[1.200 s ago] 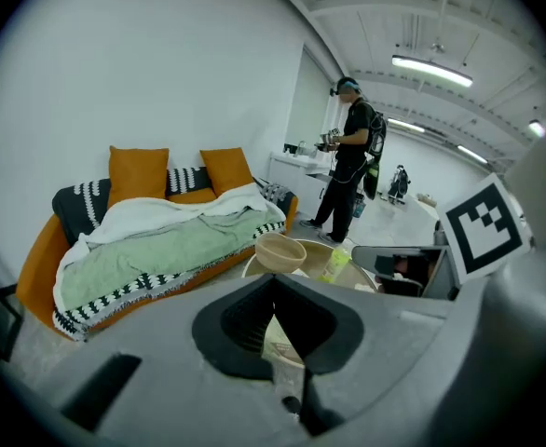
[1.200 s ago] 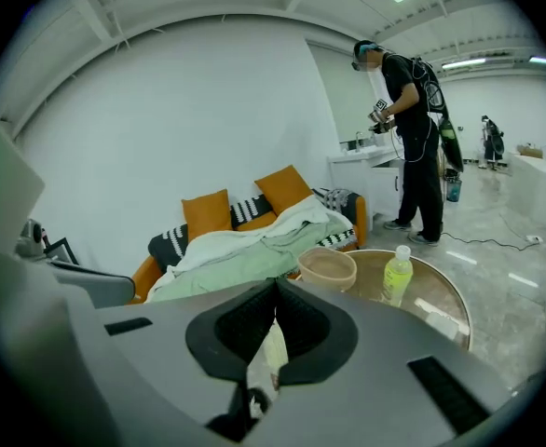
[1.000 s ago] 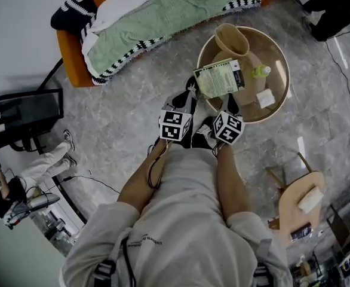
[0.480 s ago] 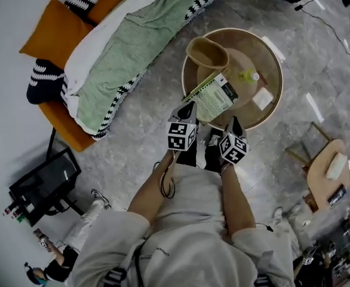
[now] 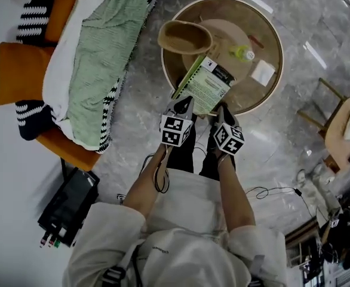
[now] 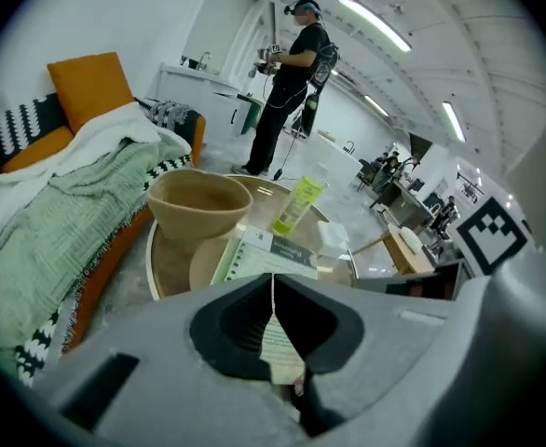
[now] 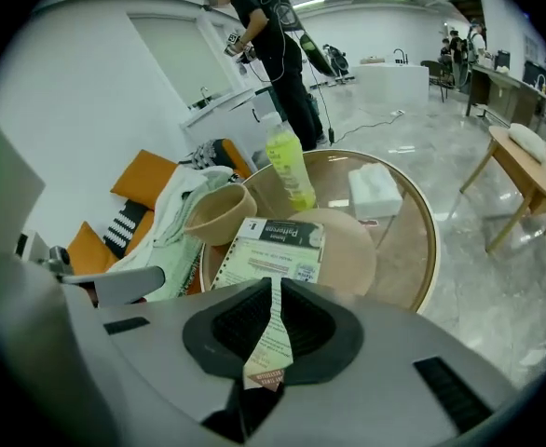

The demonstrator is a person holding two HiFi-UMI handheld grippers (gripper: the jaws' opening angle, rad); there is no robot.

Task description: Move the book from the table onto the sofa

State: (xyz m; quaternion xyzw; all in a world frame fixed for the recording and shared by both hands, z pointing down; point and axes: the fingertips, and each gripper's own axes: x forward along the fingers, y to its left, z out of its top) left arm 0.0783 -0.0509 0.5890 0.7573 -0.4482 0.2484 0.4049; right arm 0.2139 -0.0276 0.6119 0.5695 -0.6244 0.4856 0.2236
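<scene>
From above, the left claw [image 5: 183, 105] and right claw [image 5: 221, 111] meet the near edge of a green-and-white paperback book [image 5: 208, 85], which lies tilted over the near side of the round glass worktop with a wooden rim [image 5: 278, 70] at upper centre. Whether the book rests on the glass cannot be told. The left gripper view adds what the head view lacks: the left claw [image 6: 273, 291] is closed, pinching a thin edge of the book [image 6: 271, 252]. The right gripper view shows the same, the right claw [image 7: 273, 291] clamped on the book [image 7: 275, 250]. Both also show a standing person [image 6: 292, 73] far back. Only the head view shows the whole orange sofa [image 5: 67, 149] under its green knitted blanket [image 5: 97, 70] at upper left.
</scene>
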